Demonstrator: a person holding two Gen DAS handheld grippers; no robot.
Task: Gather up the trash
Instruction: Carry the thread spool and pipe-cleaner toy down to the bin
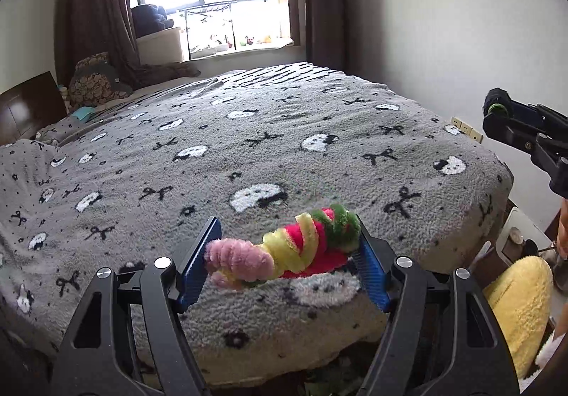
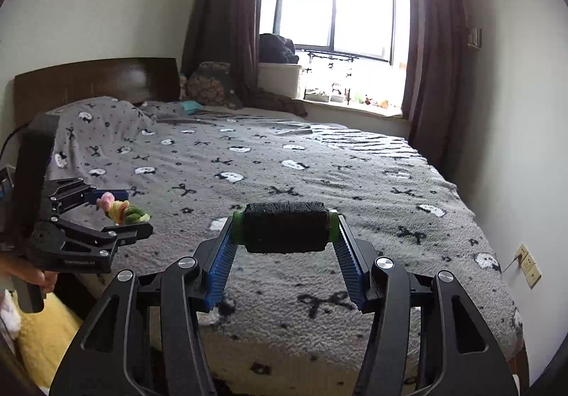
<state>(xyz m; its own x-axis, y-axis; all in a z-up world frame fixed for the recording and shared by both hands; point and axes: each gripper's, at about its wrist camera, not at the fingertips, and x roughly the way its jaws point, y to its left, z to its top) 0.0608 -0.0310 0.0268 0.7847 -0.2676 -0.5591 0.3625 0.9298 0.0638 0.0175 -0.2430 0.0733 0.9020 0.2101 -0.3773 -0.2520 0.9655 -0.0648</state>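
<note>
A twisted bundle of fuzzy pipe cleaners point(image 1: 296, 247), pink, yellow, red and green, spans the blue pads of my left gripper point(image 1: 287, 250), which is shut on its two ends above the near edge of the bed. In the right wrist view the same left gripper point(image 2: 122, 215) shows at the left with the pipe cleaner bundle point(image 2: 122, 211) in it. My right gripper point(image 2: 285, 231) is shut on a spool of black thread point(image 2: 285, 227) with green end caps, held crosswise. The right gripper point(image 1: 497, 112) also appears at the right edge of the left wrist view.
A bed with a grey fleece blanket point(image 1: 248, 147) printed with bows and white faces fills both views. A dark wooden headboard point(image 2: 96, 80), curtains point(image 2: 436, 51) and a bright window point(image 2: 337, 16) lie beyond. Yellow fabric point(image 1: 518, 303) sits beside the bed. Wall sockets point(image 2: 529, 264) are on the right wall.
</note>
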